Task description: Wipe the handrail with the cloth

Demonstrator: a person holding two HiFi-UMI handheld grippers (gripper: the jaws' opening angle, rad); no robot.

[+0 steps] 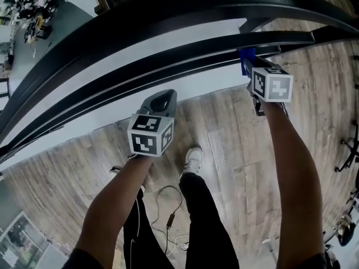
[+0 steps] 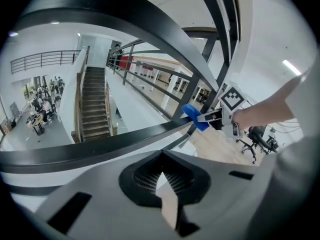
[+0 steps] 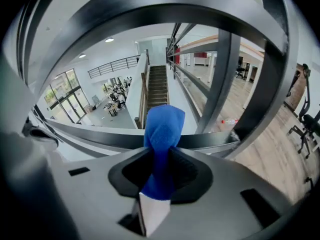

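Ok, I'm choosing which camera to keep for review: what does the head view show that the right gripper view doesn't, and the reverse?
Only the head view: the person's arms, a shoe, the cable on the floor, and the marker cube.
Only the right gripper view: the staircase and the hall below it.
Both: the right gripper, fingers shut on the blue cloth, at the dark handrail.

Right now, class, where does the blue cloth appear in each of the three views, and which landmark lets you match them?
Head view: blue cloth at upper right, just above the right marker cube.
Left gripper view: right of centre.
Right gripper view: dead centre, clamped and standing up.
Shared landmark: the dark rail running right beside the cloth.
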